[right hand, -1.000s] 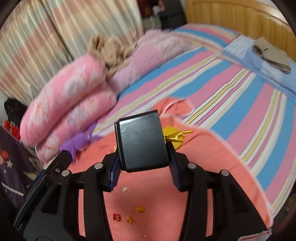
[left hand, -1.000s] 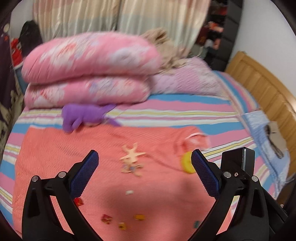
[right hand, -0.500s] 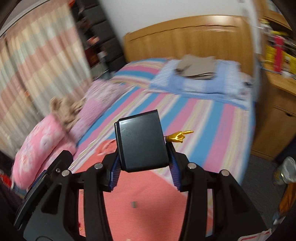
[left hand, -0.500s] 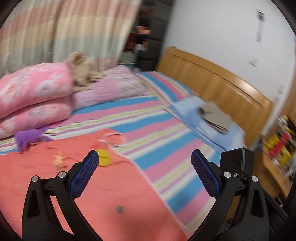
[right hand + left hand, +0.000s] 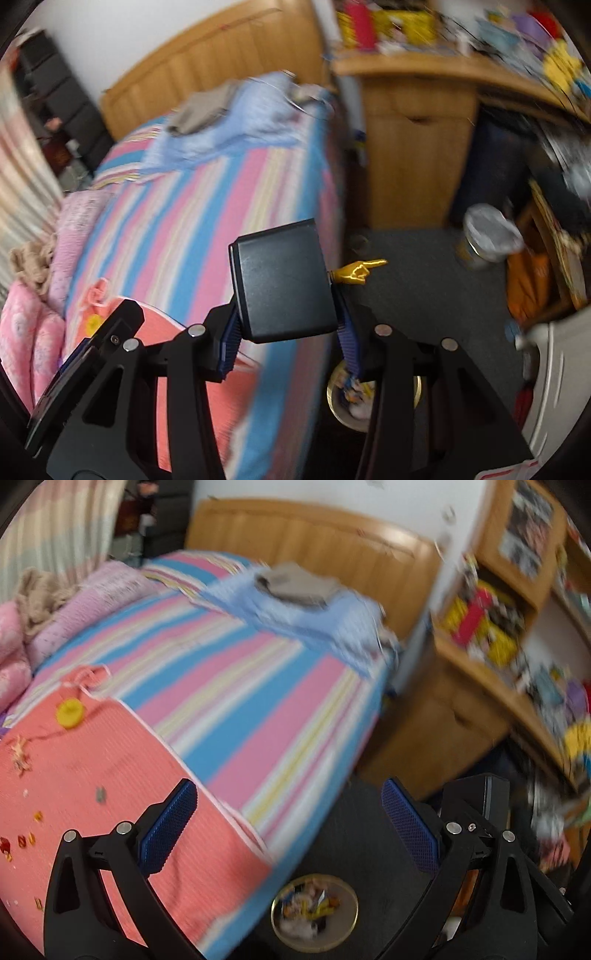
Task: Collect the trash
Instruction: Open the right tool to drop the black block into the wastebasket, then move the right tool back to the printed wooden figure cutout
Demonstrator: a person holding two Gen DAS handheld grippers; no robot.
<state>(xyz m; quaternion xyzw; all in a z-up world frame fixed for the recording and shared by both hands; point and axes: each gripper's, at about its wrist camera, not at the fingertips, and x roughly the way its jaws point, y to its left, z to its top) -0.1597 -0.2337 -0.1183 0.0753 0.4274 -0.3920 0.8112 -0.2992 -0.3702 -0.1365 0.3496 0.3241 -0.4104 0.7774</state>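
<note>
My left gripper [image 5: 286, 801] is open with nothing between its blue pads, hovering over the bed's edge. Below it on the dark floor stands a round gold-rimmed bin [image 5: 314, 912] holding wrappers. Small red and orange scraps [image 5: 22, 840], a grey bit [image 5: 99, 795], a pale star-shaped scrap [image 5: 20, 751] and a yellow disc [image 5: 70, 712] lie on the coral blanket [image 5: 110, 760]. My right gripper [image 5: 286, 321] is shut on a black boxy object [image 5: 280, 284] with a small gold pointing hand [image 5: 356, 271] at its side. The bin [image 5: 338, 400] shows partly behind its right finger.
A striped bed [image 5: 229, 686] with a wooden headboard [image 5: 314, 535] fills the left. A folded blue cloth [image 5: 306, 616] lies near its head. A wooden cabinet [image 5: 417, 155] and cluttered shelves [image 5: 491, 627] stand on the right. A crumpled silver bag [image 5: 487, 236] sits on the floor.
Both views have swung right, from the pink pillows and blanket toward the bed's edge, the cabinet and the floor. The bin has come into view. Both grippers' states are unchanged.
</note>
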